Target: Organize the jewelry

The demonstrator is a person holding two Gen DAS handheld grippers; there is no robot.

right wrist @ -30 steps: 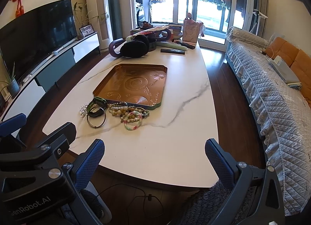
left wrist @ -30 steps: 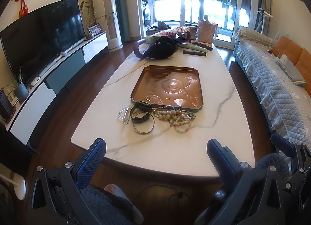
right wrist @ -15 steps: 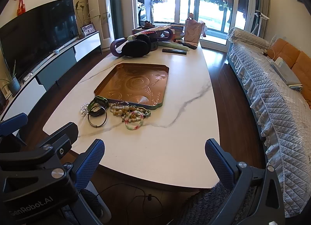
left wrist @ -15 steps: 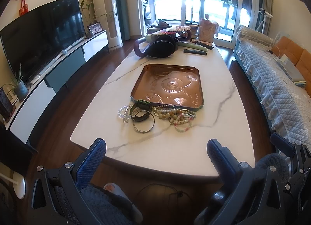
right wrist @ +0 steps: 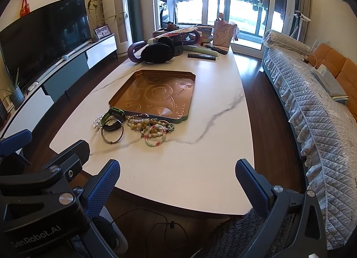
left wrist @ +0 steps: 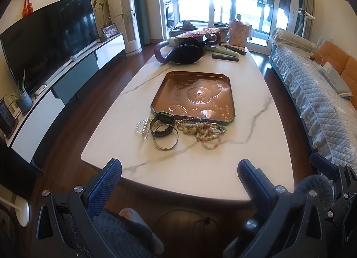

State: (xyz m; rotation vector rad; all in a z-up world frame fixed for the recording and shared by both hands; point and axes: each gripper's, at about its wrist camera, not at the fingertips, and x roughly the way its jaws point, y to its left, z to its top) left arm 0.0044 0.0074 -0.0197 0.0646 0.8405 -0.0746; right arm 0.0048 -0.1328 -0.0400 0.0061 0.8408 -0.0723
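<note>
While "GenRobot.AI" reads on the left gripper, both it and the right gripper hover with jaws wide apart, holding nothing. Jewelry sits heaped on the marble table, touching the tray at its 6 o'clock edge. TV at 9, sofa at 3.

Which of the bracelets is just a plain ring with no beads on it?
The thin metal bangle, lying on the table nearest the left side of the pile. The pastel bead bracelet and the clear bead bracelet are strings of beads; the bangle is one smooth hoop.
</note>
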